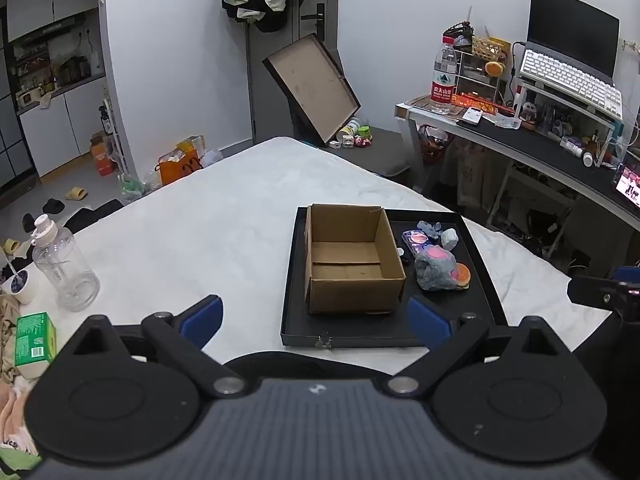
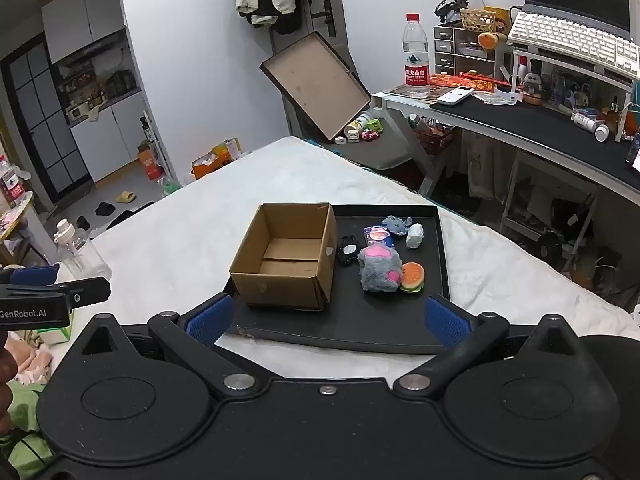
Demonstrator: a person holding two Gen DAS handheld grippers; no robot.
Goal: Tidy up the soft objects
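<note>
Pretty much nothing sorted yet: cardboard box (image 2: pixel 288 258) sits empty, soft toys (image 2: pixel 380 270) all loose on the black tray (image 2: pixel 436 248), left claw (image 1: pixel 316 322) and right claw (image 2: pixel 328 318) both wide open, holding nothing.

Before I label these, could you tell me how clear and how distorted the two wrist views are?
Left wrist view: sharp, evenly lit indoors; fisheye bends the desk and walls; the cardboard box is crisp. Right wrist view: equally sharp, with the same bowing at the edges; the grey plush toy is clear, without glare.
</note>
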